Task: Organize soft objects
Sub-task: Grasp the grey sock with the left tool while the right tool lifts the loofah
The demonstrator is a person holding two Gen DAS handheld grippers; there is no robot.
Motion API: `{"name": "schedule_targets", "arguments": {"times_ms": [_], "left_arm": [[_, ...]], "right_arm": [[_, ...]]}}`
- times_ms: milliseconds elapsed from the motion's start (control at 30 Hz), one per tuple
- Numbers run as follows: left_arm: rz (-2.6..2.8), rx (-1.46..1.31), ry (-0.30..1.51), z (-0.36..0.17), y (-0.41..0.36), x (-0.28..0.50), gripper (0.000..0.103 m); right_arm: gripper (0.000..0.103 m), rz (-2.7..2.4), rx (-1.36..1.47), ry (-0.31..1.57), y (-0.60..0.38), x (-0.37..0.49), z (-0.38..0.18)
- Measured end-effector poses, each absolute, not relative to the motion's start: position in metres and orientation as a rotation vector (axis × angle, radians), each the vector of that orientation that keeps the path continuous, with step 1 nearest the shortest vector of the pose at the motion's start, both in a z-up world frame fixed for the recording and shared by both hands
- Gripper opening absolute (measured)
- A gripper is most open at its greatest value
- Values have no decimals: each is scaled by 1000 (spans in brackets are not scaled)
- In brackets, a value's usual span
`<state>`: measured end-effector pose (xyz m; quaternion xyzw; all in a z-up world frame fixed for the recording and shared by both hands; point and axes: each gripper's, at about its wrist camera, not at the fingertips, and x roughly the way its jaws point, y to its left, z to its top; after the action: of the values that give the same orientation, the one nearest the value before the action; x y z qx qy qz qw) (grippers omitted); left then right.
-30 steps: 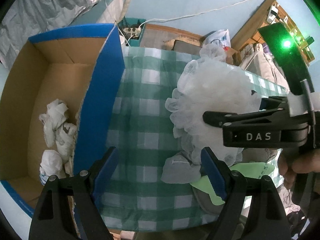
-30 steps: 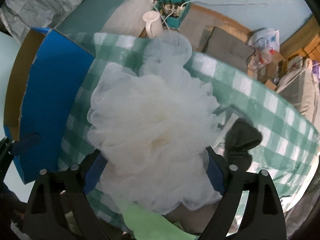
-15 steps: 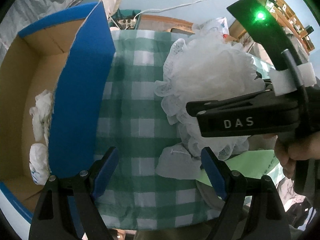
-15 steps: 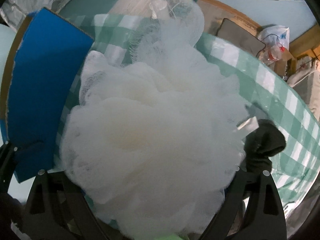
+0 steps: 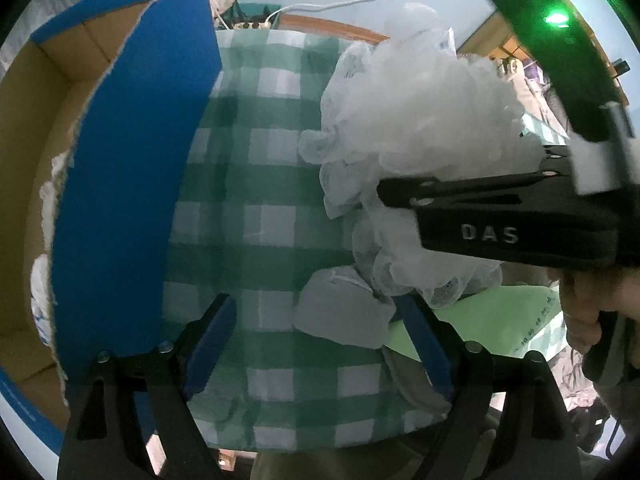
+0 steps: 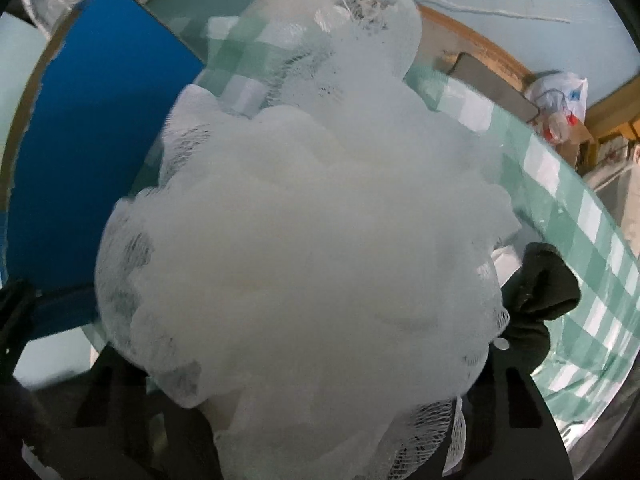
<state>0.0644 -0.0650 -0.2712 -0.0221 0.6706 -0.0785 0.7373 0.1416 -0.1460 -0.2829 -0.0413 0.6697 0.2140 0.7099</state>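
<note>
One white mesh bath pouf (image 6: 312,248) fills your right-wrist view, clamped in your right gripper (image 5: 404,196) and carried clear above the green checked tablecloth (image 5: 256,184). Its fingers are buried in the mesh, closed on it as far as the ruffles let you judge. Your left gripper (image 5: 320,344) hangs with its blue pads wide apart, holding nothing, low over the near table edge. The blue-sided cardboard box (image 5: 132,168) stands to your left, white soft bundles (image 5: 44,292) already inside.

Careful now: the pouf is bulky and springy, so a thin bite of mesh could slip free, and its trailing ruffles might snag the box's torn flap on the way over. A pale folded piece (image 5: 340,308) lies beneath, near enough to get dragged along.

Against a second ago, the pouf has risen closer to your lens and the box wall looms nearer.
</note>
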Motion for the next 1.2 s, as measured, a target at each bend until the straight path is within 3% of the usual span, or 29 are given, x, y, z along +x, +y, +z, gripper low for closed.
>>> {"name": "schedule_targets", "arguments": {"times_ms": [433,533,700,867,1200], "left_arm": [[-131,-31,1537,-315,-75,66,87],[-124,-53,1539,-321,-73,68,79],[-117,-29,1524,-324,-69,71,53],[-132,10,1477,-316,-68,70,36],[-113,22,1397,-274,-73,55,33]], "right_arm": [[58,428,-26,1369,-170,125,-246],[58,421,-17,1358,-172,121,-241],[58,413,5,1346,-179,118,-236],[58,411,14,1334,-181,111,-233],[57,417,30,1273,-182,103,-214]]}}
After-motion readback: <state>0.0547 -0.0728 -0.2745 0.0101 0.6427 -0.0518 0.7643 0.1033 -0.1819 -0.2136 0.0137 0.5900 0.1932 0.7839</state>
